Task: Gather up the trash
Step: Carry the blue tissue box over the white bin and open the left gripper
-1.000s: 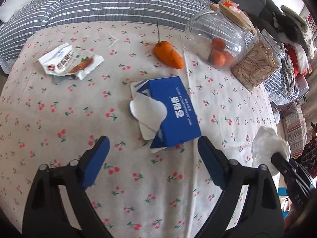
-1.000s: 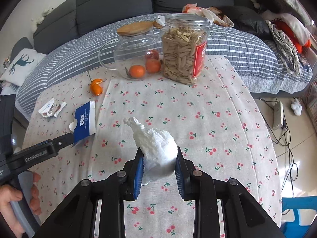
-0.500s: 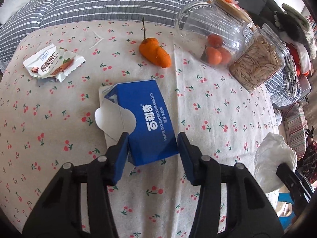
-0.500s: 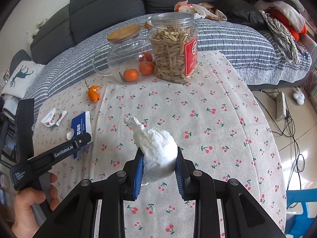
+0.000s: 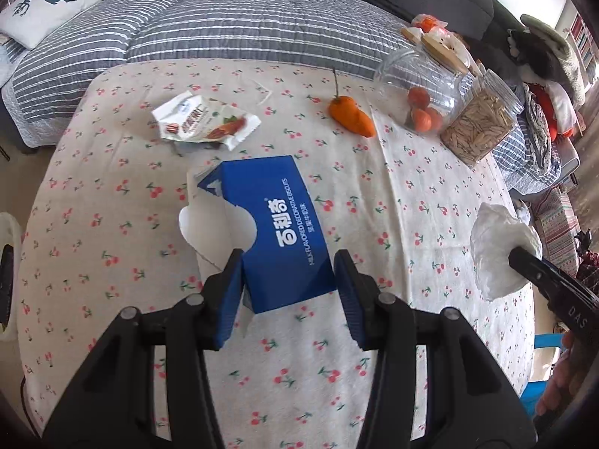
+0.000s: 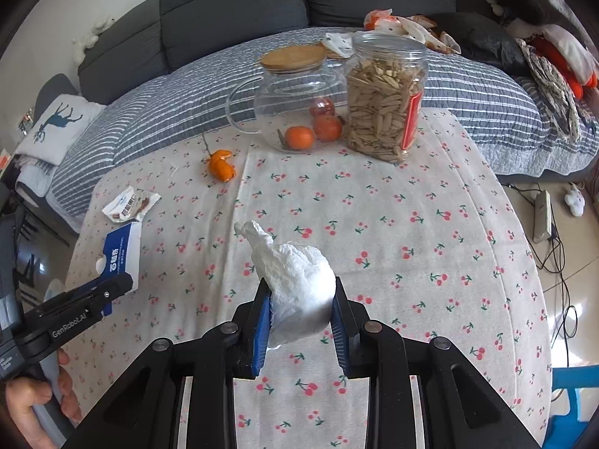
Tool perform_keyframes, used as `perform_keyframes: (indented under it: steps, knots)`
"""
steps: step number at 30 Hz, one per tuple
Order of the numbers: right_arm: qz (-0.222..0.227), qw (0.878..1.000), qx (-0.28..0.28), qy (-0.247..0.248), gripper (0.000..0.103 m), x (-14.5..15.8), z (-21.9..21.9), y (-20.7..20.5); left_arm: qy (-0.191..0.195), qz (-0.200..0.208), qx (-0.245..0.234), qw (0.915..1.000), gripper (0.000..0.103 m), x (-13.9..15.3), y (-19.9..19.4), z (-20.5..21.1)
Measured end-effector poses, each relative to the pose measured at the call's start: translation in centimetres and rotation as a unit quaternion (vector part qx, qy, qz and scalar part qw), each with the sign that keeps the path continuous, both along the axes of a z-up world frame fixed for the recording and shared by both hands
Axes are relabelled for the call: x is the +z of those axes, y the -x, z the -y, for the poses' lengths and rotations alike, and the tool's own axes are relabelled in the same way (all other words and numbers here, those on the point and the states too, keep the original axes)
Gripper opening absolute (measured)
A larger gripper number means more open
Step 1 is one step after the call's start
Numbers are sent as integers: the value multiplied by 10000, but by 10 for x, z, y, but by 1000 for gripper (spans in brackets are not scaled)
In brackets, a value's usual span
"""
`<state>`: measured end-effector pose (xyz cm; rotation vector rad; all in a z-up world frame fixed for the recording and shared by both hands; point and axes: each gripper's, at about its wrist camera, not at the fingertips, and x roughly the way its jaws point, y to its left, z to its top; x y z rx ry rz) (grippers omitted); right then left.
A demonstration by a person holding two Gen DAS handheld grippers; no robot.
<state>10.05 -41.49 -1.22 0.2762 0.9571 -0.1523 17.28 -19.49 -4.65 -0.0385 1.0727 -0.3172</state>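
The left gripper (image 5: 288,292) clamps the near end of the blue biscuit box (image 5: 273,232) at frame centre — both pads press its sides. The right gripper (image 6: 299,321) holds a crumpled white tissue wad (image 6: 295,280) at lower centre. Snack wrapper (image 5: 204,121) and orange peel (image 5: 352,116) lie in the upper half — on the cherry-print tablecloth (image 5: 411,187).

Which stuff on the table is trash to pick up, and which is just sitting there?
Trash for the job:
- blue biscuit box, in the left claw
- crumpled white tissue, in the right claw
- snack wrapper
- orange peel

Just sitting there:
- glass jug holding oranges
- jar of seeds
- deer pillow
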Motion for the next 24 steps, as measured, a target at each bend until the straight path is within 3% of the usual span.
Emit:
perform_keyframes:
  steps: [13,24]
  knots:
    - [-55,9963,785,336,29,-2,-104,-30,-34,237,467,9986,50,18,27,-130]
    - [-116,9912,1263,371,30,-8,-176,-52,2,347,1405,9895,50,25,32,-258]
